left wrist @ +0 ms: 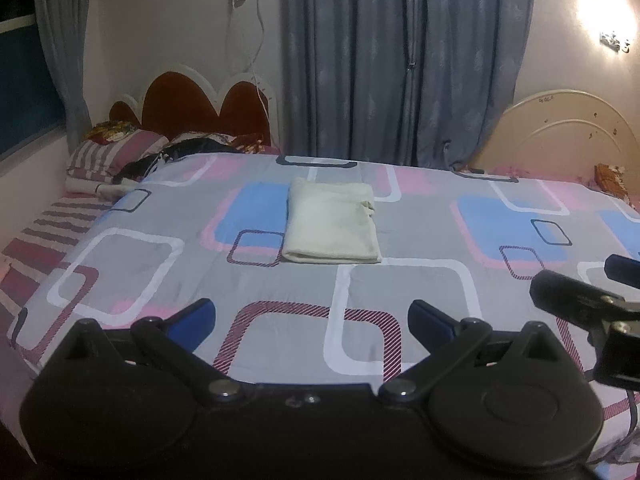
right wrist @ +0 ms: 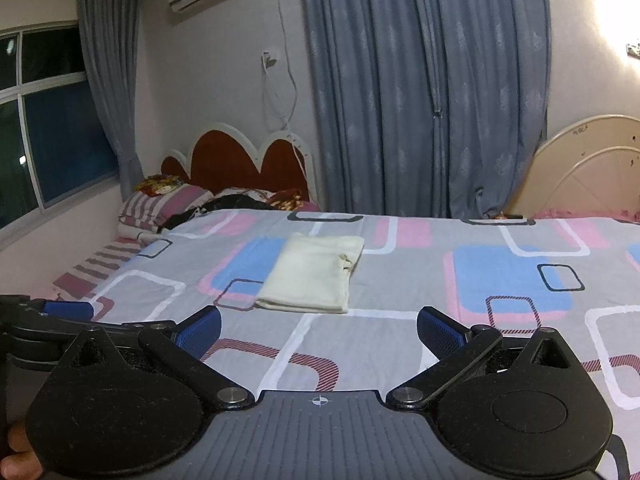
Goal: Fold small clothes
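We hold the left gripper [left wrist: 312,322] and right gripper [right wrist: 319,330] spread wide, empty, above the patterned bedsheet [left wrist: 420,280]. The cream cloth [left wrist: 331,221] lies folded, rectangular, soft-edged.

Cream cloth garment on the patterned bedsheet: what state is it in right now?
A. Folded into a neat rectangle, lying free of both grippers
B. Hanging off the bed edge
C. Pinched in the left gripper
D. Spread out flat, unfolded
A: the cream cloth garment lies folded on the patterned bedsheet, ahead of the open left gripper and open right gripper, touched by neither.
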